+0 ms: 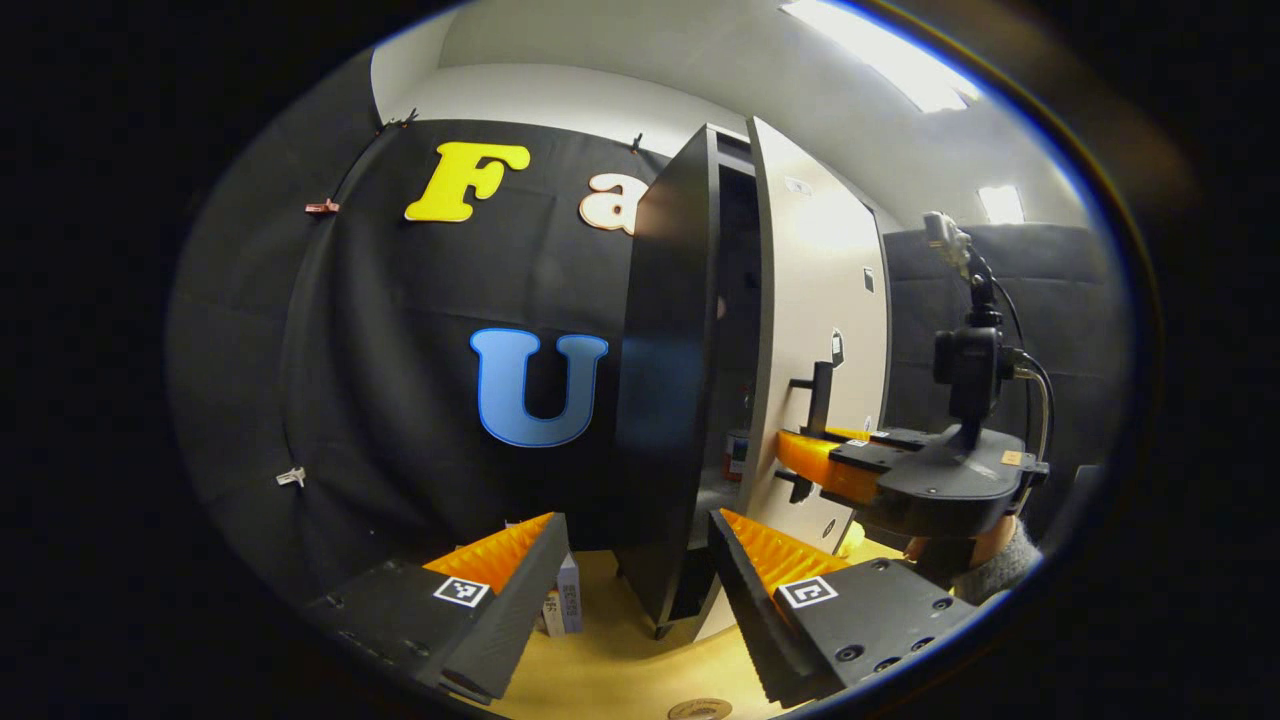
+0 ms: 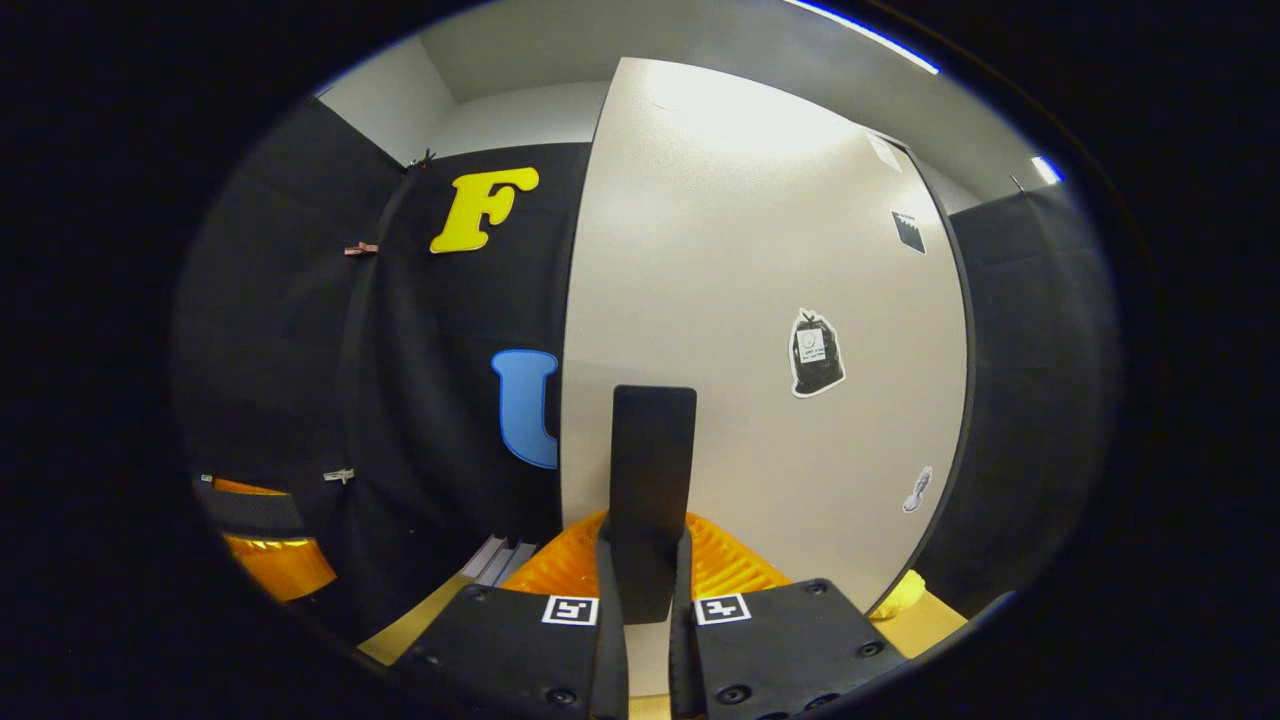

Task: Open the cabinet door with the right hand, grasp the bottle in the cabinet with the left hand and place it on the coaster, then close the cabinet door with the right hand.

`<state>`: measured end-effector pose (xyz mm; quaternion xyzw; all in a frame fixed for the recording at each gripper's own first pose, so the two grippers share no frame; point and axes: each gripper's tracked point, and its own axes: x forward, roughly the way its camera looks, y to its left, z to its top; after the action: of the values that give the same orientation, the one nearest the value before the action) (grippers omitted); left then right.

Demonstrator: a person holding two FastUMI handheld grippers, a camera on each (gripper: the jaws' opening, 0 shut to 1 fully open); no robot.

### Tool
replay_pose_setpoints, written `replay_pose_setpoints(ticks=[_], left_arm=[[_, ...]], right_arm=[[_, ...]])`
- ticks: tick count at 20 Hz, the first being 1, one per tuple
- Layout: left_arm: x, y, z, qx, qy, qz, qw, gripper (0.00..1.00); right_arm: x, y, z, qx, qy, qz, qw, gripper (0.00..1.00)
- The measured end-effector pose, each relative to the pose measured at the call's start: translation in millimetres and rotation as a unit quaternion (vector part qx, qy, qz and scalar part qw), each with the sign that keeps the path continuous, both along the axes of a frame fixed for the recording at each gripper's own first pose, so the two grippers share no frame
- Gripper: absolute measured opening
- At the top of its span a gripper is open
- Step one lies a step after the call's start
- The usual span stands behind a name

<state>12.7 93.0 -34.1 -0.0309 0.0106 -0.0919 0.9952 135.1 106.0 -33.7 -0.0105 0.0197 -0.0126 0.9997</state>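
The dark cabinet stands on the table with its pale door swung partly open. Through the gap a small bottle with a red label shows on a low shelf. My right gripper is shut on the door's black vertical handle; in the left gripper view the same right gripper meets the handle, with a hand under it. My left gripper stands open in front of the cabinet, nothing between its fingers. A round coaster lies on the table just below it.
Wooden table carries a few small boxes left of the cabinet. A yellow object lies by the door's lower right corner. Black cloth walls close off the back and right.
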Motion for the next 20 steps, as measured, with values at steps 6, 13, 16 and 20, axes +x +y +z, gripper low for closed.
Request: replay_pose_setpoints(ticks=[6, 13, 16, 20], left_arm=[[-18, -42, 8, 0.004, -0.012, -0.034, 0.999, 0.89], [-35, -105, 9, -0.005, -0.018, -0.120, 0.993, 0.89], [-34, -122, 7, -0.006, -0.013, -0.154, 0.988, 0.89], [-31, -146, 3, -0.009, -0.007, -0.192, 0.981, 0.89]], right_arm=[[-51, -20, 8, 0.000, 0.000, 0.012, 1.000, 0.20], [-99, -53, 14, -0.005, 0.000, -0.017, 1.000, 0.20], [-116, -71, 15, 0.000, 0.001, -0.046, 0.999, 0.19], [-134, -96, 18, 0.002, -0.005, -0.087, 0.996, 0.19]])
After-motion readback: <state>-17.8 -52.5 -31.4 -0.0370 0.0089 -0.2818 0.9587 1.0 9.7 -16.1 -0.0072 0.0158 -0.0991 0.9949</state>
